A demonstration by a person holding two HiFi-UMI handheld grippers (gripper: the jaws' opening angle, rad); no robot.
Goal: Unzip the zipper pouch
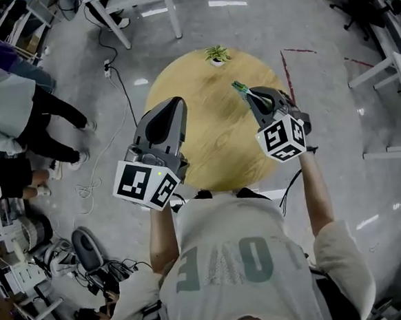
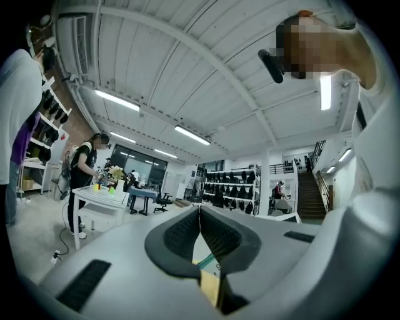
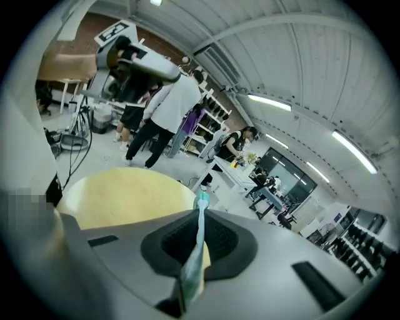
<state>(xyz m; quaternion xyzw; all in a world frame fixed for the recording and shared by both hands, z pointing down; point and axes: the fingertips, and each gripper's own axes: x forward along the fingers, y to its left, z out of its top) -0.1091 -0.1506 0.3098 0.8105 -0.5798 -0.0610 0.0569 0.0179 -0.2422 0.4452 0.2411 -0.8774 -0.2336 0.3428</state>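
My right gripper [image 1: 245, 93] hangs over the right side of the round wooden table [image 1: 213, 144], shut on a thin teal-green zipper pouch [image 1: 238, 86]. In the right gripper view the pouch [image 3: 199, 240] runs edge-on between the closed jaws of the gripper [image 3: 201, 212], and its tip pokes out past them. My left gripper [image 1: 176, 102] is over the table's left side, shut, with nothing showing at its tip. In the left gripper view the pads of the gripper [image 2: 200, 209] meet; a teal and yellow sliver [image 2: 209, 275] shows low in the hollow behind them, and I cannot tell what it is.
A small potted plant [image 1: 216, 53] stands at the table's far edge. People stand on the floor at the left [image 1: 23, 107]. White table legs [image 1: 117, 21] and floor cables [image 1: 110, 70] lie beyond the table. White furniture [image 1: 396, 99] is at the right.
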